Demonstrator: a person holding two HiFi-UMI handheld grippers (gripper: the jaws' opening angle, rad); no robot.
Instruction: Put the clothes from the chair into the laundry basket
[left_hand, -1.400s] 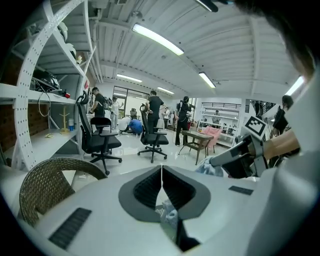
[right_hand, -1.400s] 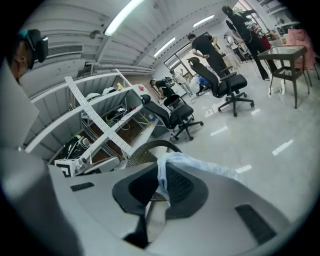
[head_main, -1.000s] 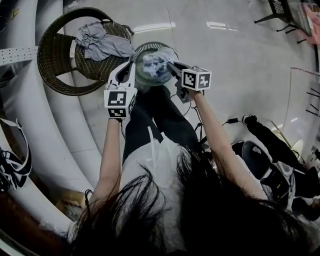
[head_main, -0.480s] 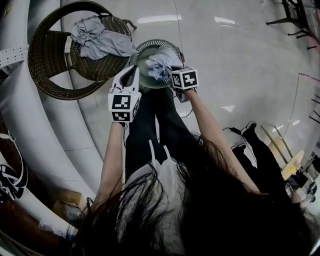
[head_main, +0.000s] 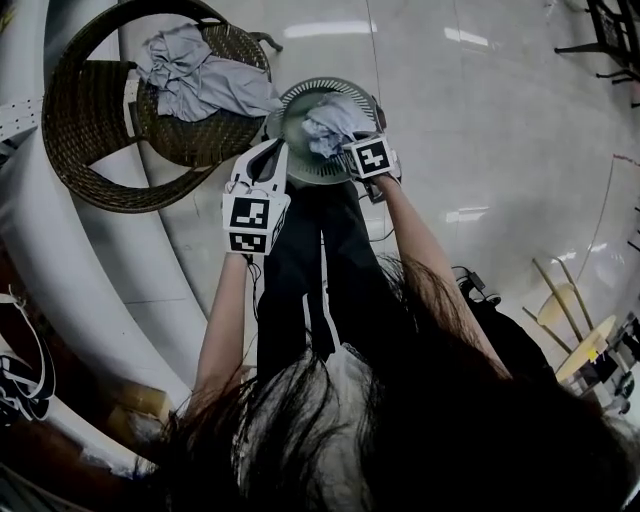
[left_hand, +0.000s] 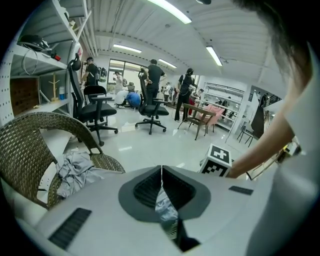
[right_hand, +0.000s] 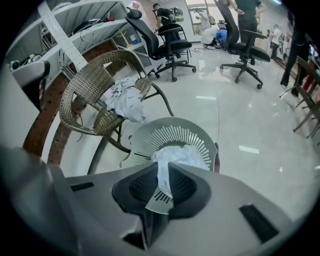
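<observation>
The round slatted laundry basket (head_main: 290, 105) stands on the floor in front of the person's legs. My right gripper (head_main: 346, 140) is over its near right rim, shut on a pale garment (head_main: 335, 118) that bunches down into the basket. In the right gripper view the garment (right_hand: 181, 154) runs from the basket (right_hand: 172, 134) up between the closed jaws of that gripper (right_hand: 162, 175). My left gripper (head_main: 271, 152) is shut and empty at the basket's left rim. More grey clothes (head_main: 200, 80) lie on the wicker chair (head_main: 90, 120), also seen as clothes (left_hand: 72, 172) on the chair (left_hand: 27, 145).
A white curved structure (head_main: 60, 290) runs along the left beside the chair. Shelving (left_hand: 35, 45) stands on the left. Office chairs (left_hand: 97, 107) and several people (left_hand: 152, 80) are farther off on the glossy floor. Cables (head_main: 470, 285) lie to the right of the legs.
My right gripper has shifted a little left and lower over the basket with the garment, which now sits deeper in it. The left gripper has stayed by the basket's left rim.
</observation>
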